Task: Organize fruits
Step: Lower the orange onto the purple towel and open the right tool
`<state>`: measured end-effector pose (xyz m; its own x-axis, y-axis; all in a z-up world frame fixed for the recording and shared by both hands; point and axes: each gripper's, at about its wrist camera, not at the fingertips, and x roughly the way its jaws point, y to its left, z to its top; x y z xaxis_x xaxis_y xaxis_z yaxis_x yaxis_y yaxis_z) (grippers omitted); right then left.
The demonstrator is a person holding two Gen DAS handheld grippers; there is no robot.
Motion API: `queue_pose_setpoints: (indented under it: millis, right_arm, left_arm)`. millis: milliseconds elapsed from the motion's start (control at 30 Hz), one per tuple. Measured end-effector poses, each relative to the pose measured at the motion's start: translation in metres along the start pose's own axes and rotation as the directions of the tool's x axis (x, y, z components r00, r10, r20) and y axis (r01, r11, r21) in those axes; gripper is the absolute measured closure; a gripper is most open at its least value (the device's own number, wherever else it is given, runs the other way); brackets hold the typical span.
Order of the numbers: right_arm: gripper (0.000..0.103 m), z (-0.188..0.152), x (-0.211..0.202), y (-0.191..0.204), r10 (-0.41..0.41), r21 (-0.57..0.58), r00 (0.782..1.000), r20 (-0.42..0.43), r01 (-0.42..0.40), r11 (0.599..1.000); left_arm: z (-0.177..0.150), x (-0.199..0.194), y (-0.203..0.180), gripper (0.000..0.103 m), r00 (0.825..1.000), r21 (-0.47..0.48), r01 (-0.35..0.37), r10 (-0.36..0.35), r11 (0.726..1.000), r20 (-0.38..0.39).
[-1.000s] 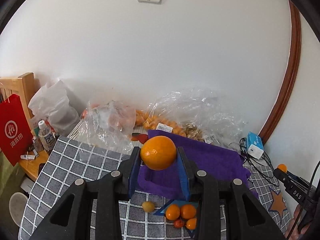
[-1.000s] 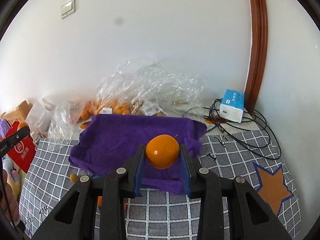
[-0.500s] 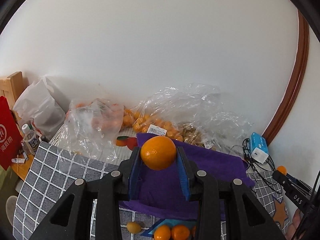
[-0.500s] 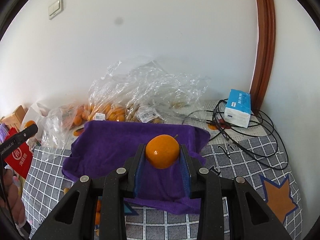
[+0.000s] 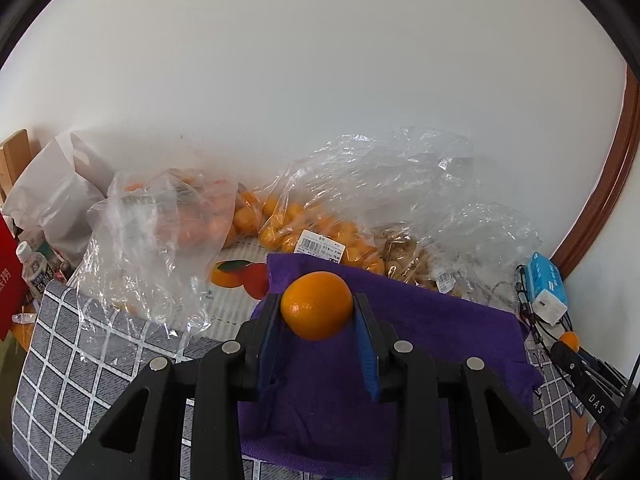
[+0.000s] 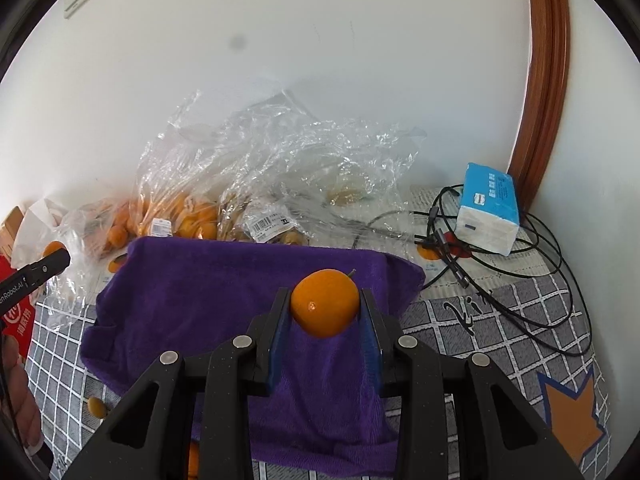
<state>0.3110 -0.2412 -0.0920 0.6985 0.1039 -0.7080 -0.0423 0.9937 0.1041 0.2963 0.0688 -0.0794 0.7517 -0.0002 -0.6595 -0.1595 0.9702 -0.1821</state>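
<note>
My left gripper (image 5: 317,312) is shut on an orange (image 5: 316,305) and holds it above the left part of a purple towel (image 5: 440,332). My right gripper (image 6: 325,307) is shut on another orange (image 6: 325,303), with a short stem, above the right part of the same purple towel (image 6: 200,288). The left gripper's tip with its orange shows at the left edge of the right wrist view (image 6: 54,249). The right gripper's tip with its orange shows at the right edge of the left wrist view (image 5: 569,341).
Clear plastic bags of small oranges (image 5: 304,220) and crumpled empty bags (image 6: 304,152) lie against the wall behind the towel. A blue tissue pack (image 6: 490,208) and black cables (image 6: 532,280) lie at right. A small yellow fruit (image 6: 97,407) lies on the checked cloth (image 5: 72,344). A red bag (image 5: 8,280) and bottle (image 5: 34,268) stand at left.
Both grippers have moved forward over the purple towel toward the bags at the wall, each still holding its orange. The loose small fruits near the front edge have dropped out of the left view.
</note>
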Motion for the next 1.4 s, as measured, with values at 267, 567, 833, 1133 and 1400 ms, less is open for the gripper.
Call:
queue_pose_setpoints:
  millis: [267, 567, 833, 1133, 1400]
  right_arm:
    - [0.070, -0.003, 0.045, 0.000, 0.009, 0.017, 0.998, -0.066, -0.008, 1.000]
    - [0.070, -0.018, 0.084, 0.004, -0.020, -0.010, 0.988, -0.152, 0.019, 1.000]
    - [0.070, -0.027, 0.106, 0.001, -0.024, 0.026, 0.981, -0.193, 0.029, 0.999]
    - [0.070, -0.030, 0.107, 0.006, -0.053, -0.011, 0.980, -0.190, 0.052, 0.999]
    - [0.065, -0.031, 0.107, 0.008, -0.062, -0.032, 0.978, -0.197, 0.057, 0.998]
  left_arm:
    - [-0.008, 0.043, 0.004, 0.070, 0.997, 0.024, -0.023, 0.025, 0.999, -0.070]
    - [-0.021, 0.080, 0.014, 0.070, 0.990, 0.037, -0.050, 0.054, 0.998, -0.130]
    - [-0.023, 0.079, 0.010, 0.070, 0.990, 0.065, -0.036, 0.044, 0.997, -0.132]
    - [-0.035, 0.094, -0.006, 0.070, 0.977, 0.116, 0.010, 0.015, 0.993, -0.213]
    - [-0.043, 0.107, -0.010, 0.070, 0.964, 0.147, -0.021, 0.059, 0.989, -0.259]
